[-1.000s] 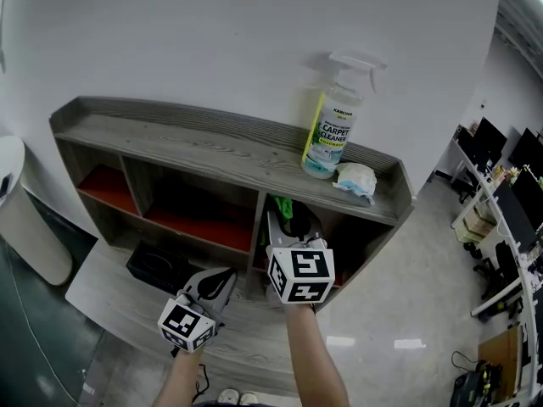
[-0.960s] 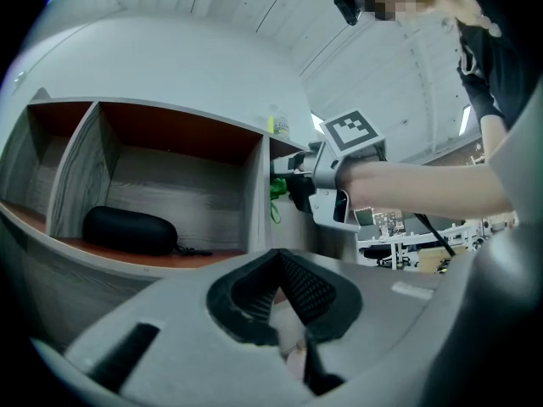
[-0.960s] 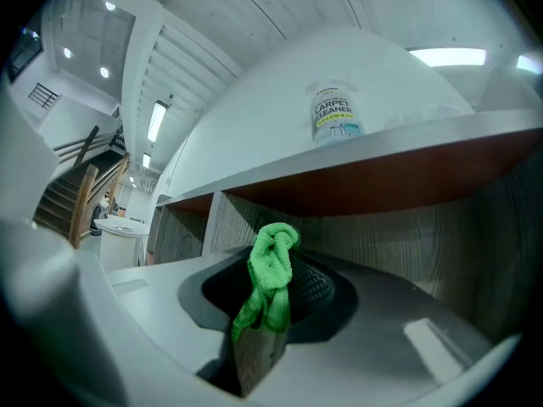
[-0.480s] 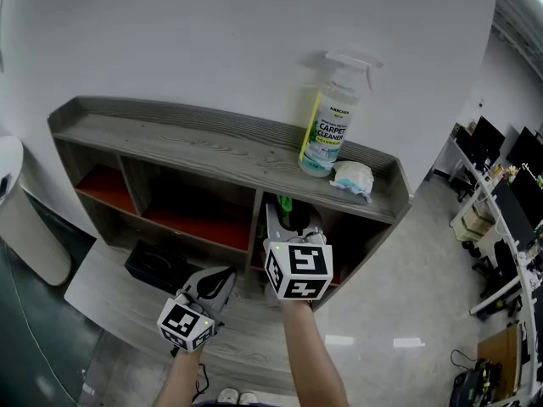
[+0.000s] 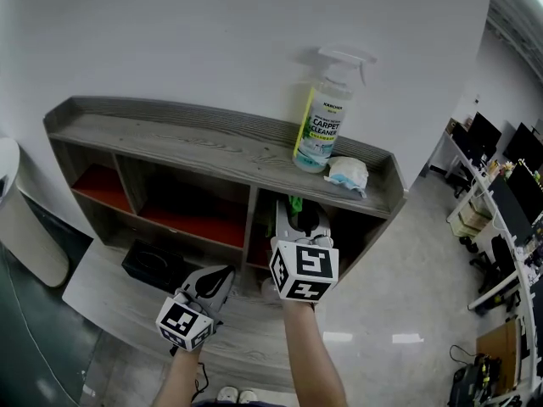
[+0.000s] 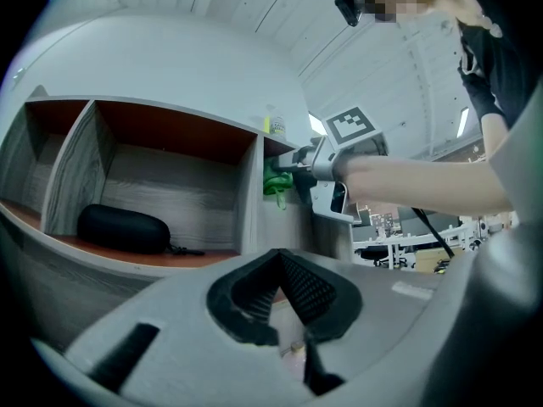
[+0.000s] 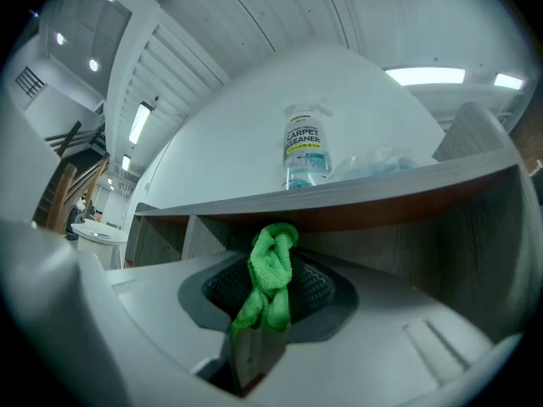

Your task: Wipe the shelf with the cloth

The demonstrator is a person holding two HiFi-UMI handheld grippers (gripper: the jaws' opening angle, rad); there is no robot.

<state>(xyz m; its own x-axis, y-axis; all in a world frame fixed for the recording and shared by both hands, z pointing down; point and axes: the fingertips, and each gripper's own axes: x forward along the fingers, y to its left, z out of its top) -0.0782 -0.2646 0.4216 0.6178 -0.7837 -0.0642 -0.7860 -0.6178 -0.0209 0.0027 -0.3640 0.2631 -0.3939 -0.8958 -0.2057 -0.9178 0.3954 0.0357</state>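
A grey wooden shelf unit [image 5: 204,147] stands against the white wall, with open compartments below its top board. My right gripper [image 5: 299,219] is shut on a green cloth [image 5: 294,203], bunched between its jaws [image 7: 270,278], just in front of the right-hand compartment under the top board [image 7: 356,195]. The left gripper view shows the same cloth [image 6: 275,181] at the compartment's mouth. My left gripper [image 5: 212,283] hangs lower left over the bottom ledge, jaws together with nothing between them [image 6: 284,291].
A carpet cleaner spray bottle [image 5: 323,125] and a crumpled white wipe [image 5: 347,175] stand on the top board at the right. A black case [image 5: 153,265] lies in the lower left compartment. Office desks and monitors [image 5: 501,193] sit far right.
The right gripper with the green cloth has edged slightly up and toward the right-hand compartment. The left gripper has stayed put.
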